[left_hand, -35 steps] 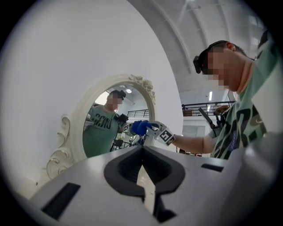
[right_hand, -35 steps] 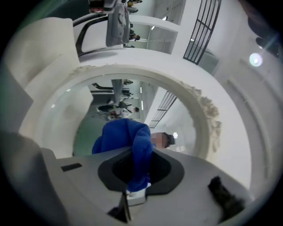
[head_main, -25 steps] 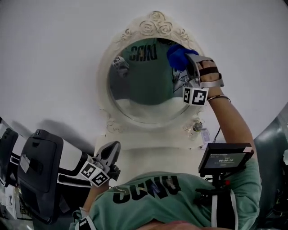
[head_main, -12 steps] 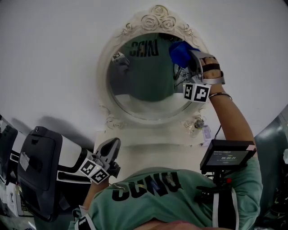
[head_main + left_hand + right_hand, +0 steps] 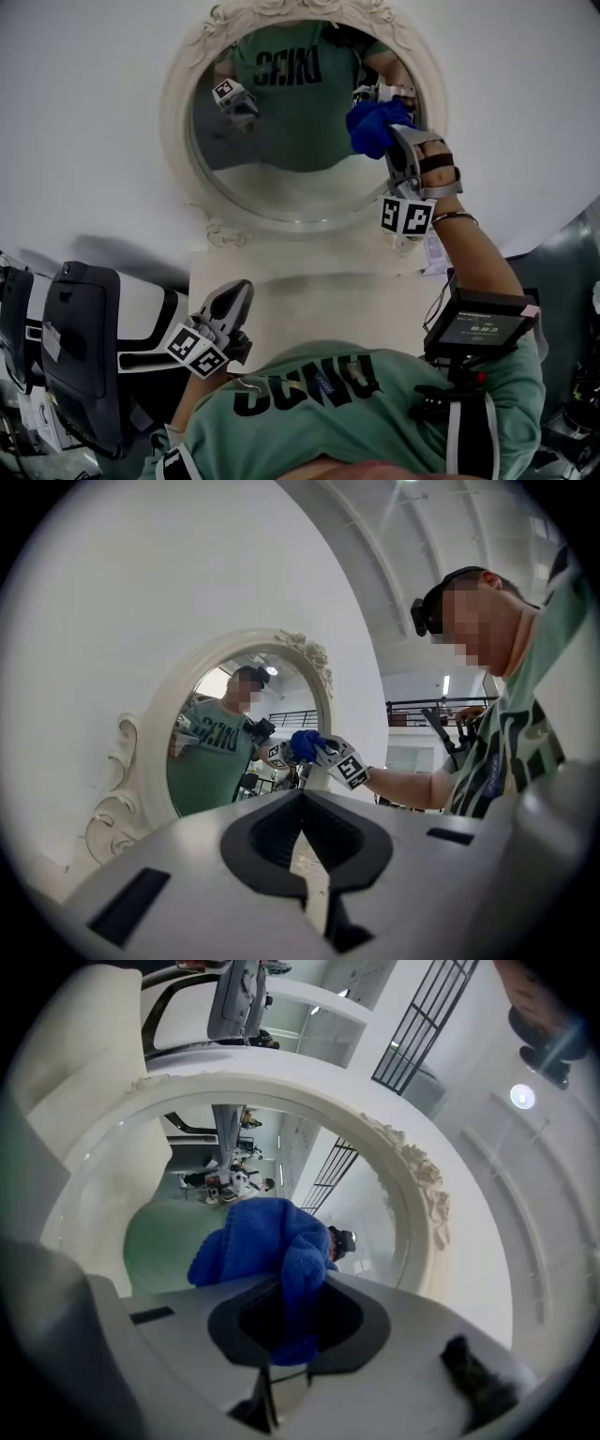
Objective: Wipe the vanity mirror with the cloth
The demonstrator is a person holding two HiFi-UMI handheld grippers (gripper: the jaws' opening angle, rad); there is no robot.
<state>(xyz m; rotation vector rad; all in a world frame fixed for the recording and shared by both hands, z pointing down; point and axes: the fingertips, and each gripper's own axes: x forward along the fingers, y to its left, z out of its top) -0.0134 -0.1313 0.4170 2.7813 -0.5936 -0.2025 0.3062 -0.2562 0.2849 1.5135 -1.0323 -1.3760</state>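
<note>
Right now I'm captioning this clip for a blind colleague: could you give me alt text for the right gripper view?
The right gripper is shut on a bunched blue cloth, held up to the vanity mirror. Its white carved frame curves around the glass, which reflects a green shirt.

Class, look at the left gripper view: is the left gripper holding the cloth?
No, the left gripper's jaws hold nothing; the cloth sits in the right gripper's jaws.
</note>
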